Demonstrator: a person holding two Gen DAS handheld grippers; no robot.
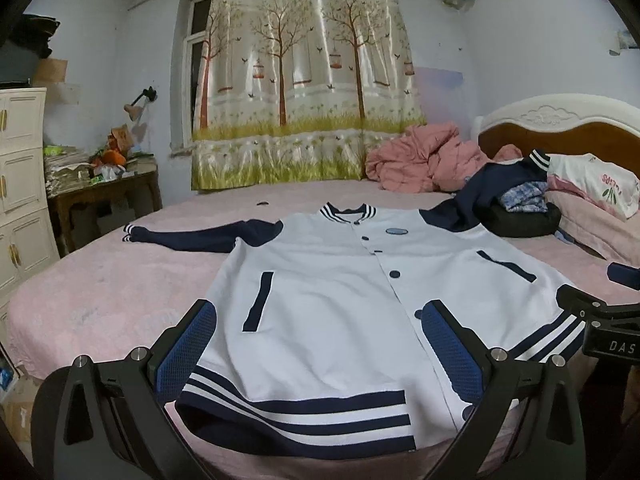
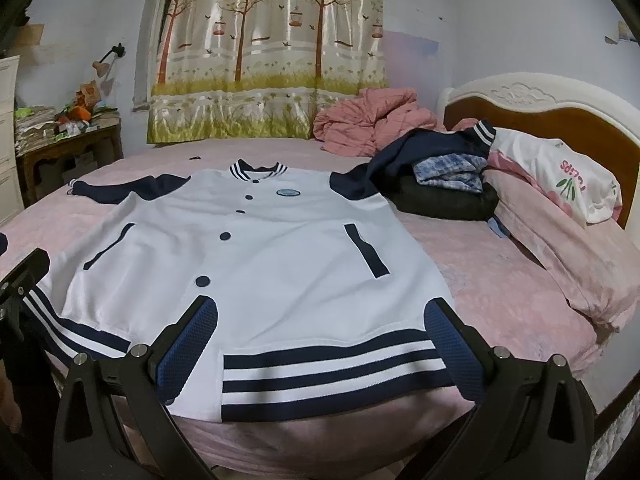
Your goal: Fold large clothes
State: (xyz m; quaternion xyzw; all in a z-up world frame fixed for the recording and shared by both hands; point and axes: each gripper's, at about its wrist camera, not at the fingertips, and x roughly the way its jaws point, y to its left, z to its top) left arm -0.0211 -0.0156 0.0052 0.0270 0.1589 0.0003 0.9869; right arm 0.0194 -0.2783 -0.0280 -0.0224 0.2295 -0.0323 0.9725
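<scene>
While both grippers' fingers gape empty, the jacket's [image 2: 248, 264] right sleeve hides under piled clothes [image 2: 444, 188].

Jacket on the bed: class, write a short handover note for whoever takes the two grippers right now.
Left gripper: open, empty, poised over the hem's left half.
Right gripper: open, empty, over the hem's right half.
Jacket: white with navy sleeves, face up and buttoned, spread flat on the pink bed, hem at the near edge. One sleeve lies straight out; the other sleeve runs up onto a clothes pile.
Done: laid out flat. Left: every fold; probably free that sleeve from the pile first.
</scene>
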